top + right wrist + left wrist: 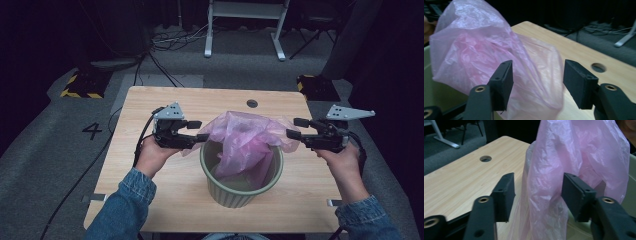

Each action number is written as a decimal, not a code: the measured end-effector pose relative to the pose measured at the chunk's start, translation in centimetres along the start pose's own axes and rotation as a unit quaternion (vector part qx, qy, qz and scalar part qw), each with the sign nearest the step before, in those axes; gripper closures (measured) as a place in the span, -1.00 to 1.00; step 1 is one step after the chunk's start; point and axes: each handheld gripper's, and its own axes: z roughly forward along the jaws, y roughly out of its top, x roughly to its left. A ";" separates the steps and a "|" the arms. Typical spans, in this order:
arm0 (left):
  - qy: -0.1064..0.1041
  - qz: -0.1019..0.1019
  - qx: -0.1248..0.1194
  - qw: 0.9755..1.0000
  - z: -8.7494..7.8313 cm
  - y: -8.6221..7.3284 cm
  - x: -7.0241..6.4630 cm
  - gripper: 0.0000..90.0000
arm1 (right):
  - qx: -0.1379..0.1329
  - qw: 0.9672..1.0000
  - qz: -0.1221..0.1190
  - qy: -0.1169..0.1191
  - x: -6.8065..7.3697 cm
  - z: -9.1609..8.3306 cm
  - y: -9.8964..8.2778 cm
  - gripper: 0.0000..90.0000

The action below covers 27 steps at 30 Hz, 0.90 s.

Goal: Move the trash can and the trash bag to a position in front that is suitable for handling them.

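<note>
At the centre of the high view, a thin, crinkled pink plastic bag [245,142] billows out of a round, ribbed pale-green bin [240,187] on the light wood-grain table [150,100]. The left gripper [200,131], left of the bin, has its flat black jaws parted, a fold of bag film between them but not pinched. The right gripper [295,128], at centre right, likewise stands half open, clamping nothing, with film bulging between its jaws.
</note>
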 end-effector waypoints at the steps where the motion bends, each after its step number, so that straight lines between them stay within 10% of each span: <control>1: 0.000 0.002 0.002 1.000 0.1 0.0 -0.1 0.17 | 0.004 1.000 0.002 0.007 0.0 0.3 0.0 0.00; 9: 0.018 0.030 0.006 0.999 -0.4 0.1 -0.7 0.67 | 0.032 0.998 -0.060 -0.018 1.7 0.6 0.3 0.96; 24: 0.046 0.041 -0.031 0.998 -3.0 -0.5 -1.0 0.90 | 0.022 0.995 -0.089 -0.044 2.8 -2.2 0.1 1.00; 27: 0.058 0.037 -0.041 0.997 -2.4 -0.6 -1.0 0.29 | 0.023 0.995 -0.087 -0.043 2.7 -2.1 0.1 1.00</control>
